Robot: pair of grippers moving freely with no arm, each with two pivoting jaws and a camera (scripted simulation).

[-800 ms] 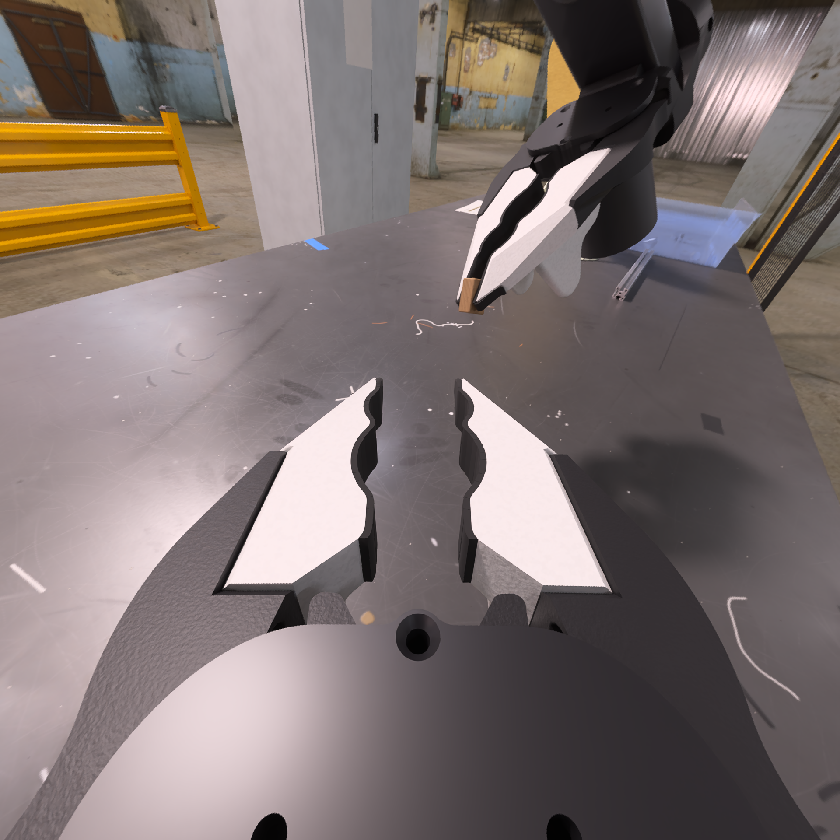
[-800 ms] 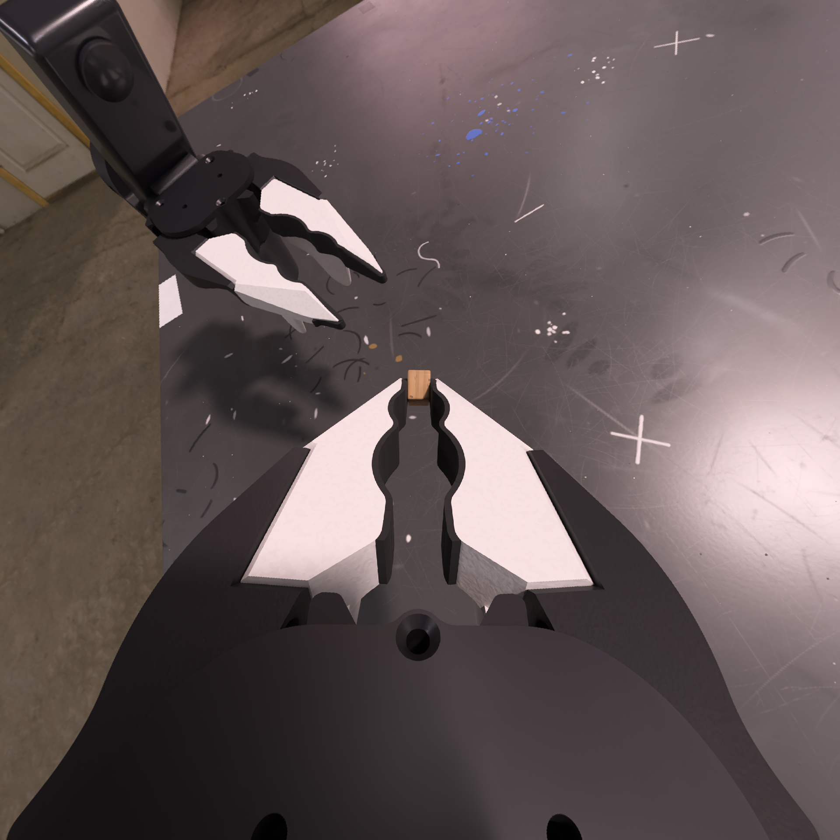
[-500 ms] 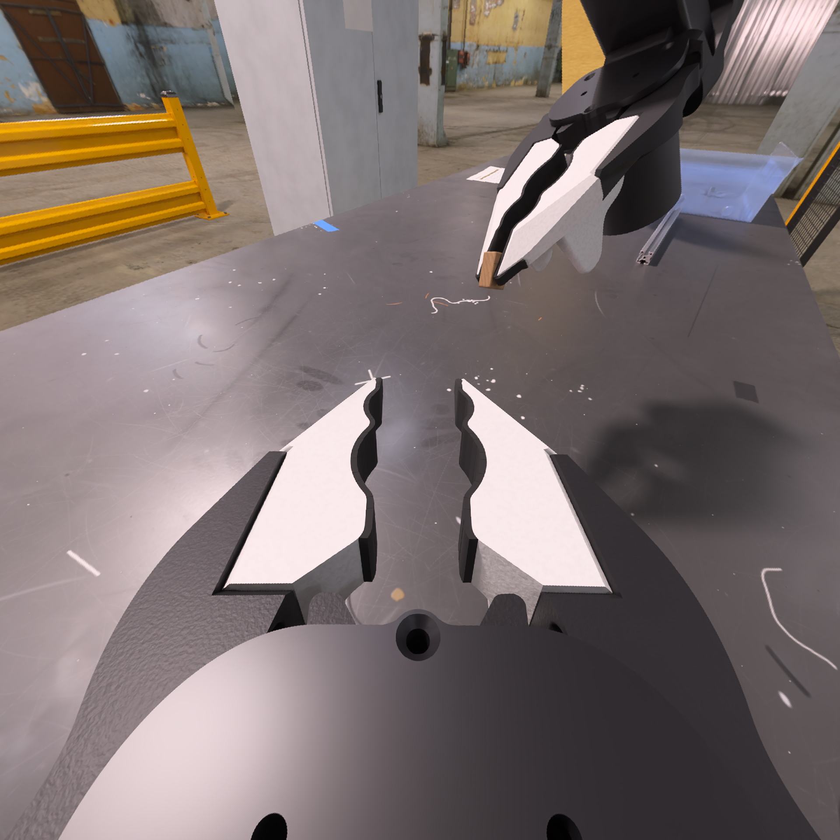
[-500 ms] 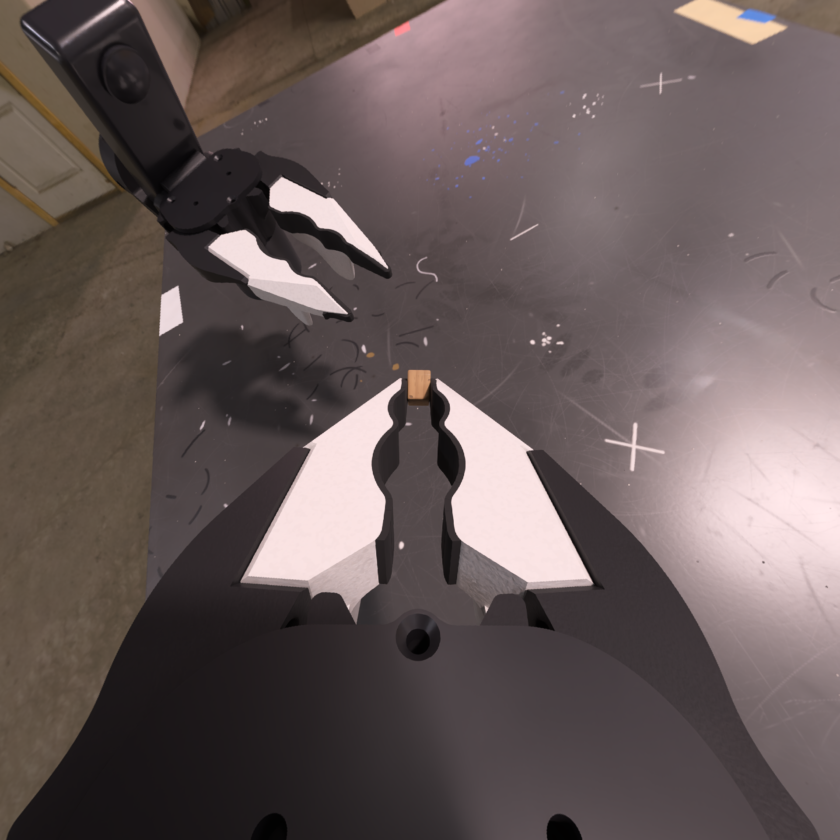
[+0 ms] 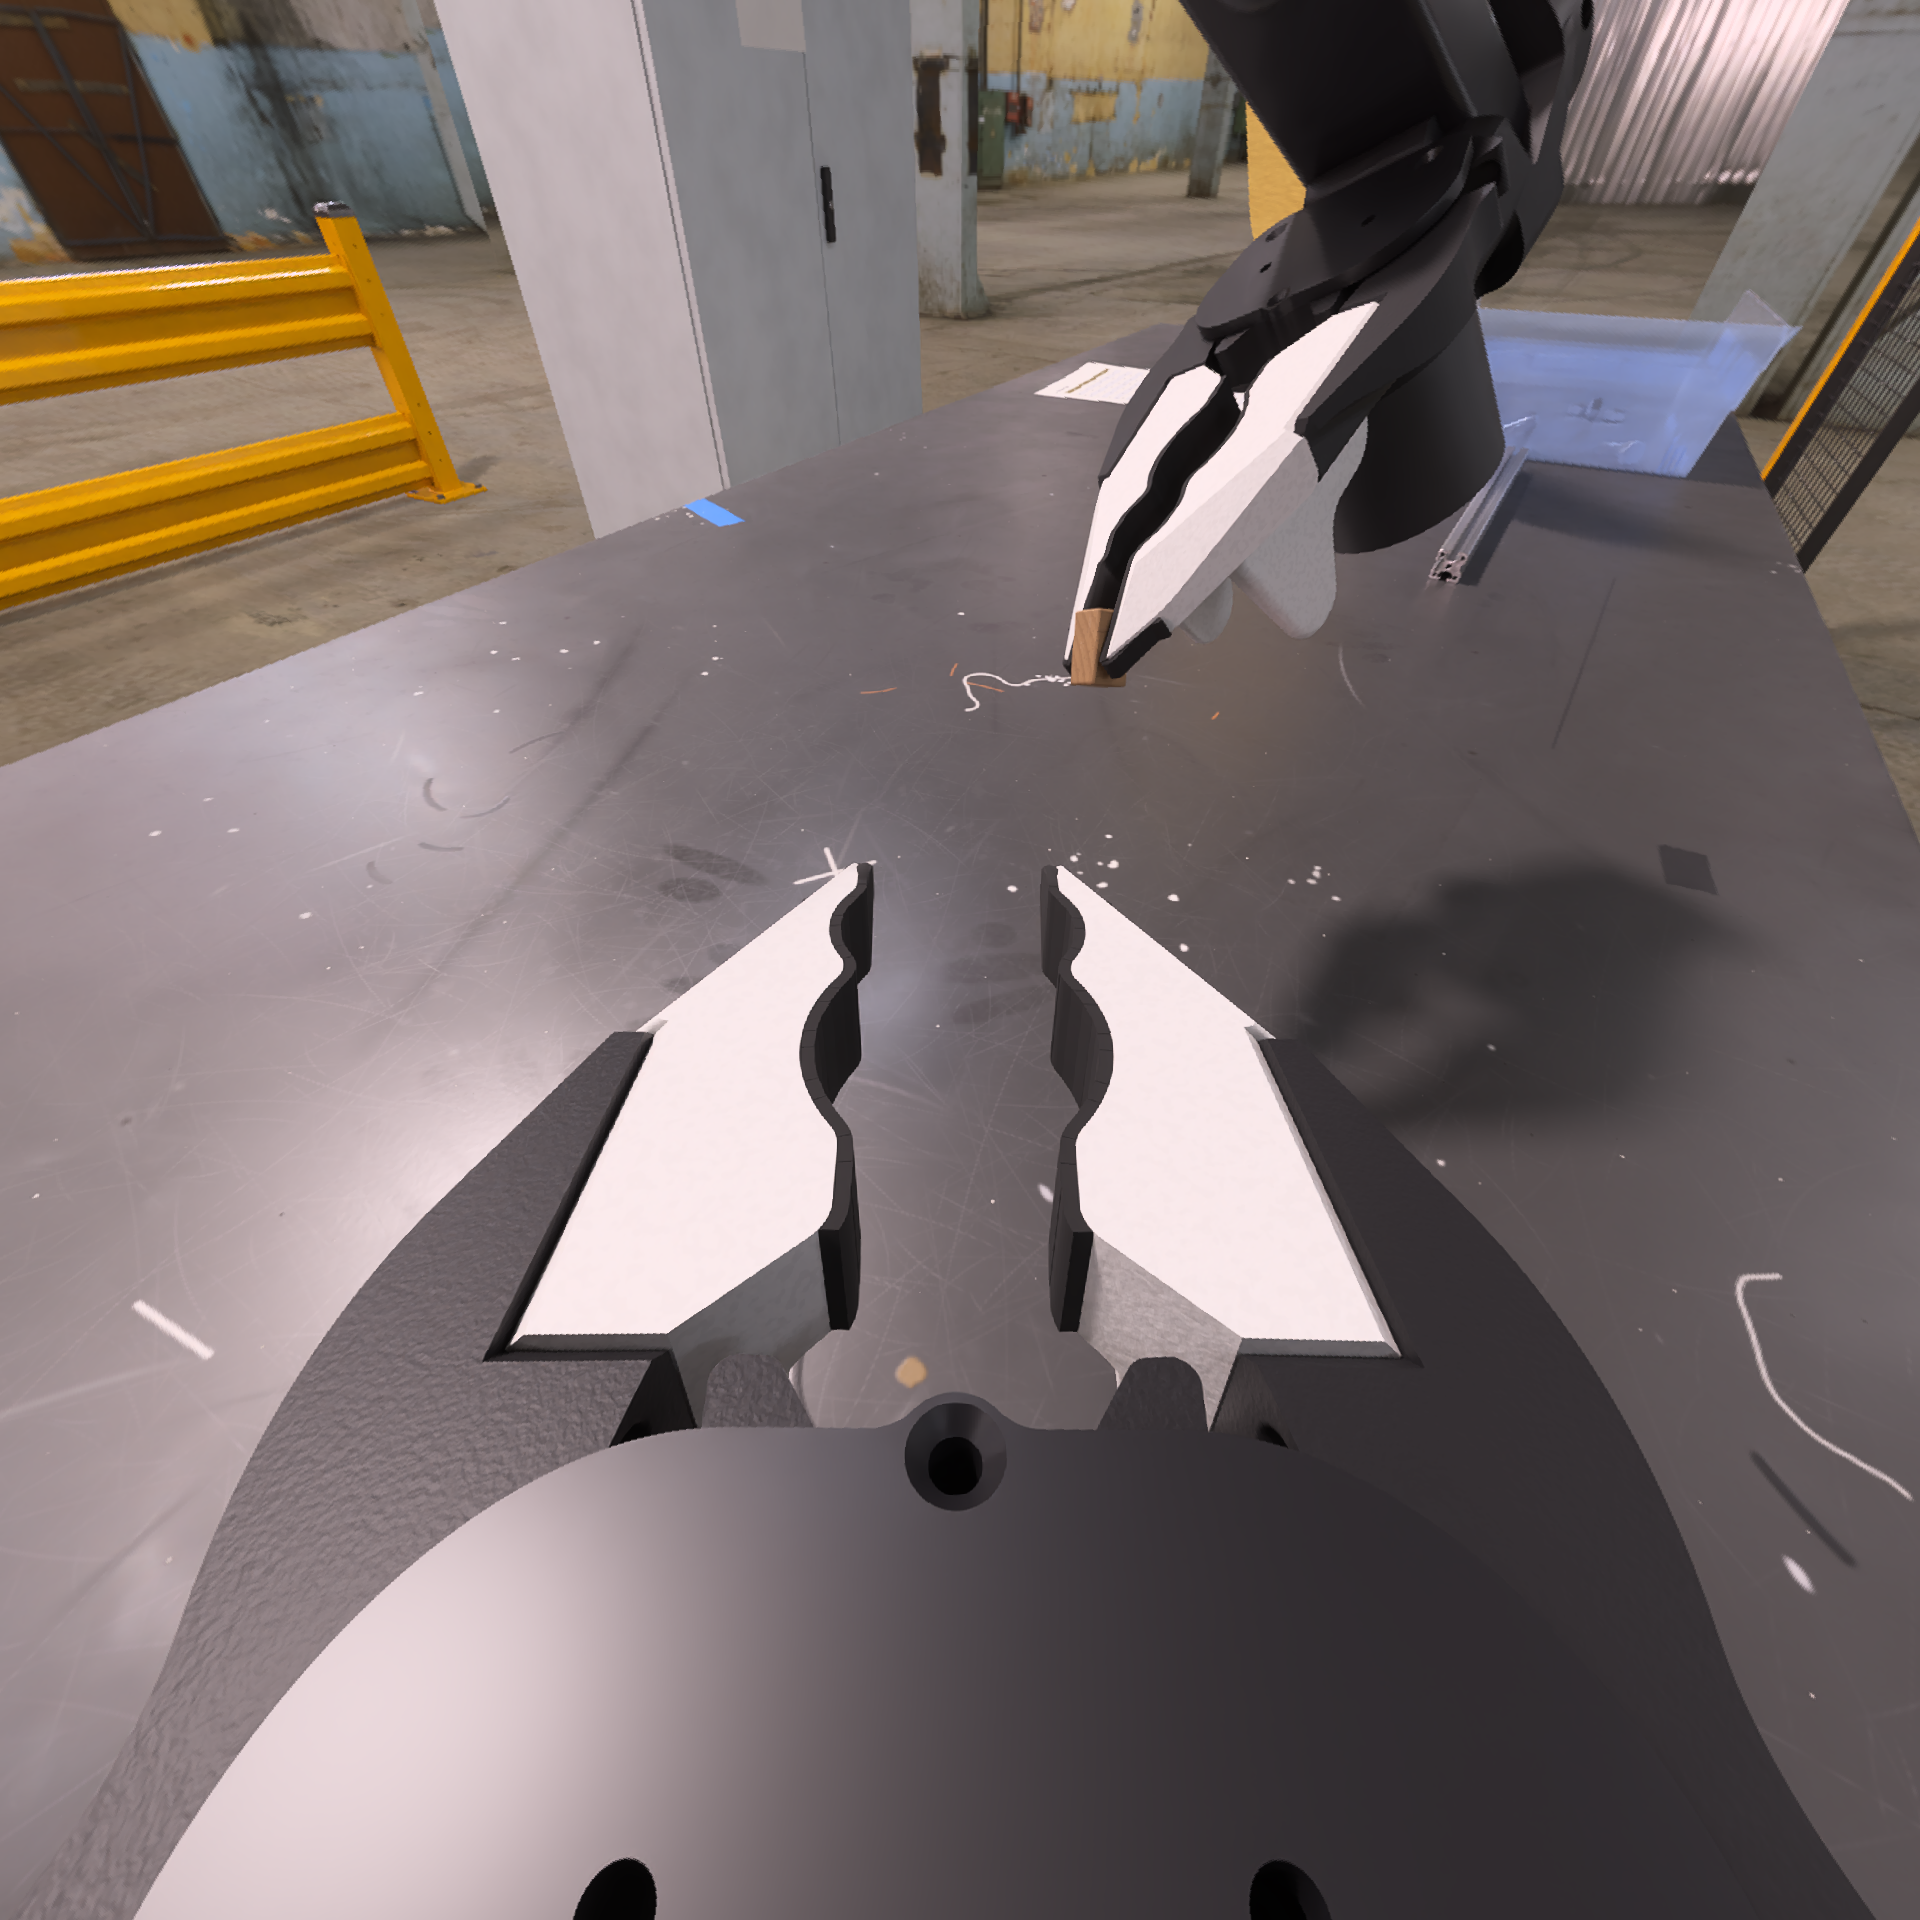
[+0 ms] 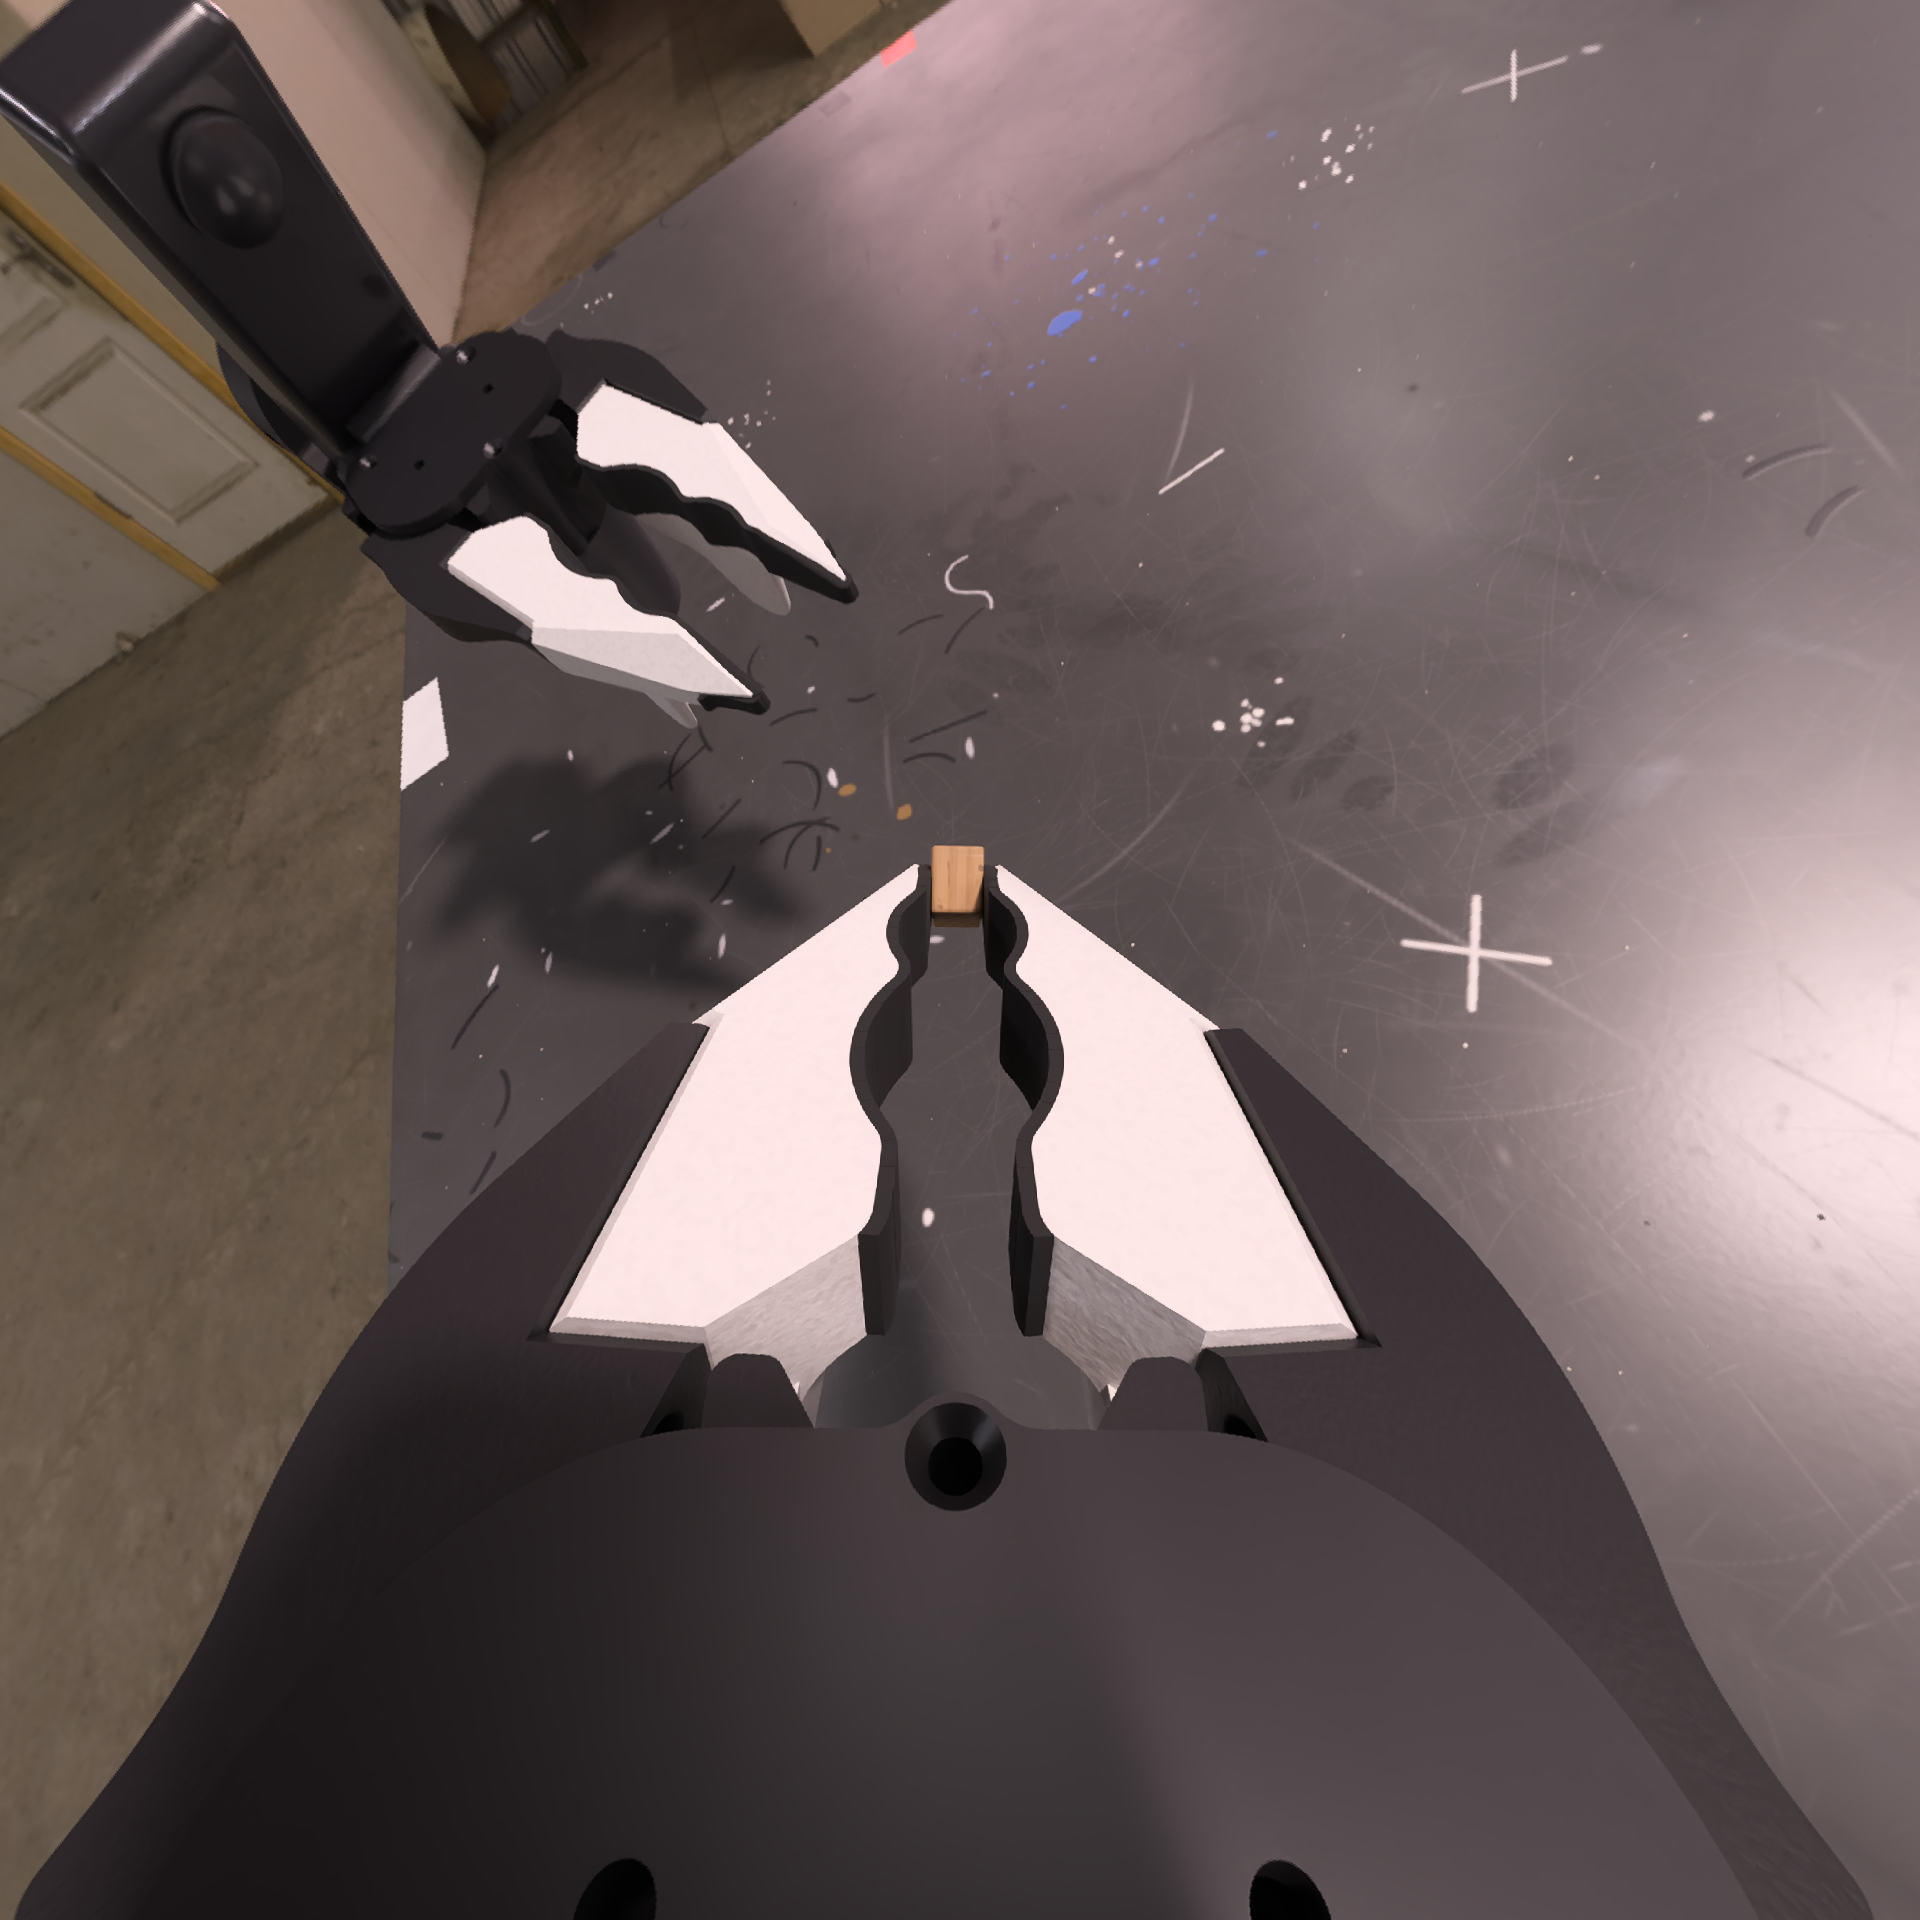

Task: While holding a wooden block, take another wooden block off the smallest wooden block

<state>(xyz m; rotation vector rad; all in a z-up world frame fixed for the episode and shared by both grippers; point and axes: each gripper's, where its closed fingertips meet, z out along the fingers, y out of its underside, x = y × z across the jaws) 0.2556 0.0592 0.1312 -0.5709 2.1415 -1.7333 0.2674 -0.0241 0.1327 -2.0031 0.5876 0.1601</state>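
Right wrist view shows a wooden block (image 6: 957, 880) clamped at the tips of the right gripper (image 6: 956, 896), just above the dark table (image 6: 1455, 623). Left wrist view shows the same block (image 5: 1092, 646) by a white squiggle. The left gripper (image 5: 956, 883) hangs well apart, fingers spread and empty.

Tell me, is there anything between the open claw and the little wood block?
No objects. In the left wrist view, only table with scratches and white specks runs from the left gripper to the block pinched by the right gripper.
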